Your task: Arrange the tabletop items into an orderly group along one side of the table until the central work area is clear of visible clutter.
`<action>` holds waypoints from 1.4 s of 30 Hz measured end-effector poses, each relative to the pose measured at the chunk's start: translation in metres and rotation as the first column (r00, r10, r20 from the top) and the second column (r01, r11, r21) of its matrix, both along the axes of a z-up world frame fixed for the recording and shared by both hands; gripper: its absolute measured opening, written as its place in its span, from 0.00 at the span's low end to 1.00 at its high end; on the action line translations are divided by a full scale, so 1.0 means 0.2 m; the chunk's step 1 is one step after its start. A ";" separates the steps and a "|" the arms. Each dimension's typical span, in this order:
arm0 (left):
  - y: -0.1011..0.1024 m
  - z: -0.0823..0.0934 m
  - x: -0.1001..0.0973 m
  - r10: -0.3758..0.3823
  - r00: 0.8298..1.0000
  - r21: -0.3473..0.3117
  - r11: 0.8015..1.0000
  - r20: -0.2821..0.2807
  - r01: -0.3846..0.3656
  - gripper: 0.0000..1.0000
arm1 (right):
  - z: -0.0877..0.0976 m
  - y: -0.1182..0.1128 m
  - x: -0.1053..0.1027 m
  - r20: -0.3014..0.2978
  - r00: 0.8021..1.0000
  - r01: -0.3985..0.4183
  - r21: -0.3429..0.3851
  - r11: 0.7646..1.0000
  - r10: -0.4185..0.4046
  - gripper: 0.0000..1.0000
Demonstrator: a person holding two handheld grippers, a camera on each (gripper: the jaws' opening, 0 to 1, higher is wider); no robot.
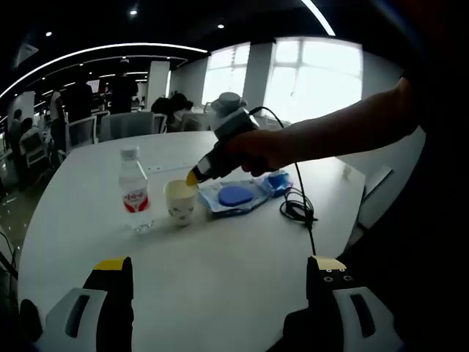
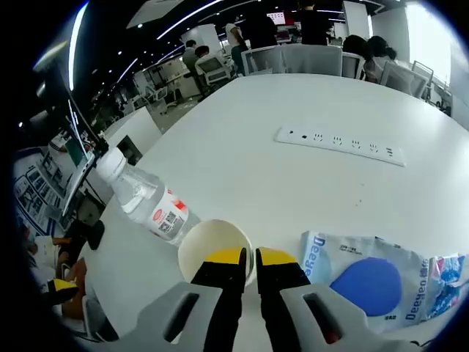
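I see a white power strip (image 2: 339, 146) lying upper right in the right gripper view, grey office chairs (image 2: 308, 59) beyond the table (image 2: 242, 147), and bright windows (image 1: 293, 73) at top of the left gripper view.

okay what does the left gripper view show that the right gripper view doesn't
Left gripper view: the right gripper from outside, held in a person's hand at the paper cup's rim, plus a black cable and the left gripper's own wide-apart jaws.

Right gripper view: a white power strip on the table, and the cup's rim between the nearly closed jaws.

Both: the cup, the water bottle, and the blue-and-white packet.
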State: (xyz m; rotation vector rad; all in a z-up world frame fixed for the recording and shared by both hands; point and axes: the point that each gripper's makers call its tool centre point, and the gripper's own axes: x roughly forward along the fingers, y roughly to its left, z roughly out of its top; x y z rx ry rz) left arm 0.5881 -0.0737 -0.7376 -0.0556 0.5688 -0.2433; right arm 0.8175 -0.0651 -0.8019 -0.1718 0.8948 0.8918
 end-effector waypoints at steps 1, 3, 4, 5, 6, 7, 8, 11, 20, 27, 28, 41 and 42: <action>0.00 0.00 0.00 -0.002 1.000 0.001 1.000 -0.001 0.002 0.97 | 0.00 0.00 0.00 0.002 1.000 -0.001 0.001 1.000 0.001 0.02; -0.01 0.00 0.00 -0.006 1.000 0.001 1.000 -0.001 0.006 0.97 | 0.00 -0.01 0.01 0.007 1.000 -0.002 0.004 1.000 0.002 0.03; -0.01 0.00 0.01 -0.008 1.000 0.001 1.000 -0.002 0.008 0.96 | 0.01 -0.01 0.01 0.009 1.000 -0.001 0.006 1.000 0.001 0.05; -0.02 -0.01 0.01 -0.010 1.000 0.003 1.000 -0.004 0.010 0.96 | 0.02 -0.02 0.01 0.013 1.000 0.001 0.014 1.000 -0.001 0.07; -0.02 -0.01 0.01 -0.011 1.000 0.006 1.000 -0.004 0.011 0.96 | 0.03 -0.02 0.01 0.017 1.000 0.001 0.020 1.000 -0.001 0.08; -0.02 0.00 0.02 -0.012 1.000 0.004 1.000 0.000 0.012 0.96 | 0.06 -0.03 0.01 0.030 1.000 -0.003 0.035 0.999 0.002 0.10; -0.03 0.00 0.03 -0.011 1.000 -0.001 1.000 0.002 0.011 0.96 | 0.07 -0.03 0.01 0.036 0.999 -0.005 0.047 0.999 0.004 0.12; -0.04 0.00 0.05 -0.019 1.000 0.000 1.000 0.000 0.019 0.96 | 0.10 -0.06 -0.01 0.045 0.999 -0.020 0.077 0.997 0.016 0.18; -0.05 -0.03 0.10 -0.024 1.000 -0.007 1.000 -0.005 0.024 0.95 | 0.15 -0.23 -0.08 0.094 0.995 -0.040 0.154 0.987 0.026 0.35; -0.03 -0.08 0.15 -0.029 0.999 0.001 1.000 -0.015 0.029 0.95 | 0.13 -0.43 -0.13 0.131 0.991 -0.047 0.157 0.986 0.026 0.48; -0.03 -0.08 0.16 -0.030 0.999 -0.001 1.000 -0.013 0.030 0.96 | 0.13 -0.46 -0.13 0.136 0.990 -0.049 0.157 0.986 0.028 0.51; -0.04 -0.07 0.22 -0.018 1.000 -0.041 0.999 0.026 0.019 0.96 | 0.17 -0.80 -0.22 0.239 0.971 -0.069 0.141 0.988 0.034 0.72; -0.05 -0.07 0.22 -0.021 0.999 -0.040 0.999 0.025 0.022 0.97 | 0.18 -0.84 -0.22 0.245 0.969 -0.060 0.143 0.988 0.024 0.73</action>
